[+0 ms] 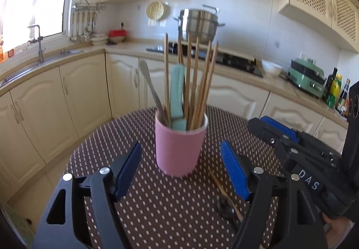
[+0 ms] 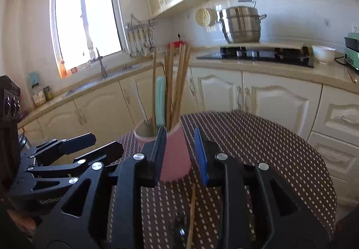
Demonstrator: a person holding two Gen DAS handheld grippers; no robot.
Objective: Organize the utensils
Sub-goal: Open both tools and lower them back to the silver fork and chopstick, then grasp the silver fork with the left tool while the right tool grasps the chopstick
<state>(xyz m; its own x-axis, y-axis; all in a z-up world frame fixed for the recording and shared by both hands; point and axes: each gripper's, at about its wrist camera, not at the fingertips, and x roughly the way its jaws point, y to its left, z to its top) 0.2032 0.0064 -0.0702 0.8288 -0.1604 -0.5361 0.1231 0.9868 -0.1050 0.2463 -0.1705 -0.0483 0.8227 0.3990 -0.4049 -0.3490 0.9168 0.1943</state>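
A pink cup [image 1: 179, 148] stands on the dotted tablecloth, holding several wooden chopsticks [image 1: 197, 83], a mint-green handle [image 1: 177, 92] and a grey utensil [image 1: 150, 83]. My left gripper [image 1: 179, 148] is open wide just in front of the cup, with nothing between its fingers. One loose chopstick [image 1: 221, 188] and a dark spoon [image 1: 224, 206] lie on the cloth by its right finger. My right gripper [image 2: 179, 134] is open a little, empty, pointing at the cup [image 2: 175, 159] from the right; the loose chopstick [image 2: 191, 210] lies beneath it. Each gripper shows in the other's view: right gripper [image 1: 261, 121], left gripper [image 2: 103, 143].
The round table [image 2: 269, 148] is ringed by cream kitchen cabinets [image 1: 78, 96]. Behind are a sink with a tap [image 1: 40, 47], a black hob with a steel pot [image 1: 199, 24], a white bowl [image 1: 271, 67], a green appliance [image 1: 305, 76] and bottles [image 1: 336, 89].
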